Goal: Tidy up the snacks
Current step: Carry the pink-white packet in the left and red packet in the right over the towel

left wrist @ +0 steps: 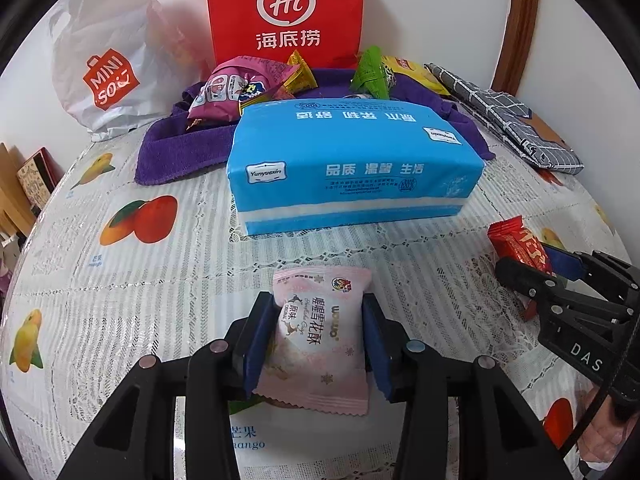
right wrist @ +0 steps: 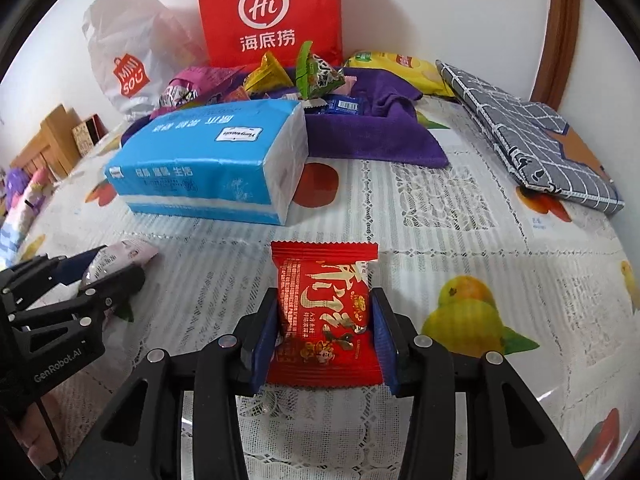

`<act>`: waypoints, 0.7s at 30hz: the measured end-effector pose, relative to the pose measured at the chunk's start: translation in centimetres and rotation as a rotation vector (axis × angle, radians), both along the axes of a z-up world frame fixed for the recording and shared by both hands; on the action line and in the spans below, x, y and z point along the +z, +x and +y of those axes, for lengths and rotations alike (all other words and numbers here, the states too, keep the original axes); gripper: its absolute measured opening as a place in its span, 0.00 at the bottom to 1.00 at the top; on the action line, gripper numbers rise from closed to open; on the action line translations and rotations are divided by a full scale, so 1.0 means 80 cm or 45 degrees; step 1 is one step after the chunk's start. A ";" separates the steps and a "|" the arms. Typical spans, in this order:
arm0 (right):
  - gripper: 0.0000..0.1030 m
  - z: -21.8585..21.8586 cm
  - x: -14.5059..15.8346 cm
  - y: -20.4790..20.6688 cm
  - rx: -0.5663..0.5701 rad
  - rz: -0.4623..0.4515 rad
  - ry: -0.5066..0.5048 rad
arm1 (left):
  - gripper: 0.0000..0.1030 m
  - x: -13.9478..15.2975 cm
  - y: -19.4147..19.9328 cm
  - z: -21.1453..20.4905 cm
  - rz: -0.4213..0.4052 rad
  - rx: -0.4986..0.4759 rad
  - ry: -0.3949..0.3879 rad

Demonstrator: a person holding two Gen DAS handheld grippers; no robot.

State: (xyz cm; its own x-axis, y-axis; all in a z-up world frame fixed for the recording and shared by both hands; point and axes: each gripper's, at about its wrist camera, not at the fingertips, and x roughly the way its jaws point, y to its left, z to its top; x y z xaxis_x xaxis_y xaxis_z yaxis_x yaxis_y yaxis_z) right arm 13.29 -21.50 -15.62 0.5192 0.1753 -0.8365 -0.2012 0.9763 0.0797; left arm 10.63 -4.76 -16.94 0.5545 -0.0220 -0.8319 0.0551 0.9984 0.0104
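Observation:
A pink and white snack packet (left wrist: 316, 340) lies low over the fruit-print tablecloth, and my left gripper (left wrist: 318, 304) is shut on its two sides with the blue pads. My right gripper (right wrist: 325, 300) is shut on a red snack packet (right wrist: 324, 320) in the same way. Each view catches the other hand: the right gripper (left wrist: 532, 276) with the red packet (left wrist: 520, 246) at the right edge, the left gripper (right wrist: 108, 268) with the pink packet (right wrist: 124, 254) at the left edge. Behind, a purple cloth tray (left wrist: 180, 152) holds several wrapped snacks.
A blue tissue pack (left wrist: 352, 164) lies between the grippers and the purple tray. Against the wall stand a red paper bag (left wrist: 286, 8) and a white plastic bag (left wrist: 108, 72). A folded grey checked cloth (right wrist: 528, 144) and a yellow chip bag (right wrist: 400, 64) lie at the right.

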 end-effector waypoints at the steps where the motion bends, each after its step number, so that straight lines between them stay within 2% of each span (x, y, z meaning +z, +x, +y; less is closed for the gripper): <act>1: 0.44 0.001 -0.001 0.000 0.002 -0.002 -0.010 | 0.41 0.000 0.000 0.000 -0.001 0.000 0.003; 13: 0.40 0.001 0.008 -0.018 0.022 -0.019 0.004 | 0.37 0.007 -0.011 0.002 0.028 -0.055 -0.030; 21: 0.40 -0.001 0.029 -0.038 -0.014 -0.021 0.044 | 0.37 0.034 -0.033 0.005 0.010 -0.065 -0.040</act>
